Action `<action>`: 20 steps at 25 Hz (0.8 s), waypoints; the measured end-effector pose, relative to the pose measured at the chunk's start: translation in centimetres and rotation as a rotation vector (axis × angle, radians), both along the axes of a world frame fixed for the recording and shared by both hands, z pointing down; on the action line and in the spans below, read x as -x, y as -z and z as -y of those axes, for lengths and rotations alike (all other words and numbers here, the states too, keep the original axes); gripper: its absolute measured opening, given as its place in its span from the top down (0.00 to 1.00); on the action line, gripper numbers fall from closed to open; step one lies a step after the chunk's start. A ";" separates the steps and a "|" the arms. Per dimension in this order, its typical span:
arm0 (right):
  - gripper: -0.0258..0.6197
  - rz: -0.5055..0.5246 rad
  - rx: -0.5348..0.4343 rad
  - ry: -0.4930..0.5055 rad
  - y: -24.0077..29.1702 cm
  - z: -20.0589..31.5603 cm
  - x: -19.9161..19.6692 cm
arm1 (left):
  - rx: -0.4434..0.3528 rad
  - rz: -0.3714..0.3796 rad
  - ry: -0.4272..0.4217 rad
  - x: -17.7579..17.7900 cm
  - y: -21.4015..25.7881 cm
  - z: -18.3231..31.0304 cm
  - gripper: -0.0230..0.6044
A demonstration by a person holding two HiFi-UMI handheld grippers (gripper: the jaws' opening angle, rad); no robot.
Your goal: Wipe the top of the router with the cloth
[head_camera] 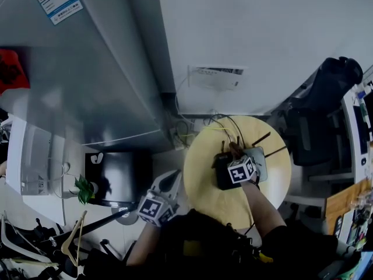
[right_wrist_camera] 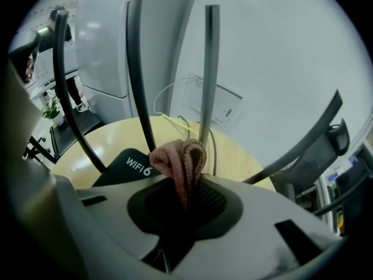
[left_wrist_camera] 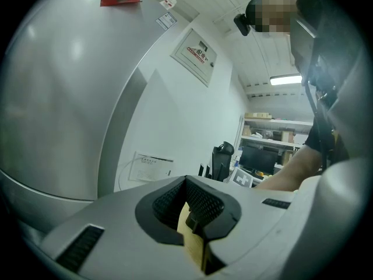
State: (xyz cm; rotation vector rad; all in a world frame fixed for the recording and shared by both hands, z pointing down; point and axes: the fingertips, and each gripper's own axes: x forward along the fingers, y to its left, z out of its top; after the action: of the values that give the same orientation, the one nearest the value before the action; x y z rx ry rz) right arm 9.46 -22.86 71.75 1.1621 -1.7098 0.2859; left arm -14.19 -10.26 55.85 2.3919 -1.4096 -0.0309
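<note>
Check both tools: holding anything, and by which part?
Right tool grips the pinkish cloth by a bunched fold, its loops sticking out past the jaws, over the router. Left tool holds nothing, jaws together.

even indoor light, strong fisheye distortion
</note>
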 end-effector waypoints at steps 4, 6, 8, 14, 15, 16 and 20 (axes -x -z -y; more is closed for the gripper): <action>0.87 0.061 -0.011 -0.071 -2.0 -0.4 -0.9 | -0.002 0.002 -0.009 -0.1 0.1 -0.2 0.96; 0.87 0.078 -0.030 -0.095 -1.3 -0.3 -0.9 | -0.008 0.001 -0.011 -0.1 0.2 -0.3 0.96; 0.87 0.087 -0.046 -0.106 -0.7 -0.3 -0.9 | -0.013 0.002 -0.014 -0.1 0.2 -0.4 0.96; 0.87 0.149 -0.106 -0.117 0.8 -0.1 -0.3 | -0.024 0.011 -0.013 0.2 0.6 -1.3 0.96; 0.87 0.155 -0.116 -0.114 1.2 -0.1 -0.2 | -0.028 0.012 -0.015 0.1 0.6 -1.4 0.96; 0.87 0.165 -0.122 -0.116 1.3 -0.1 -0.2 | -0.031 0.012 -0.016 0.0 0.7 -1.5 0.96; 0.87 0.200 -0.145 -0.118 1.9 -0.3 0.2 | -0.026 0.008 -0.037 -0.8 1.0 -1.9 0.96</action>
State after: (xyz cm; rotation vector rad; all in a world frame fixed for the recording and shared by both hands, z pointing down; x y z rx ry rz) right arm 9.27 -22.56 69.89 1.3825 -1.8628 0.3657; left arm -13.42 -8.34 54.87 2.4414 -1.3759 -0.0297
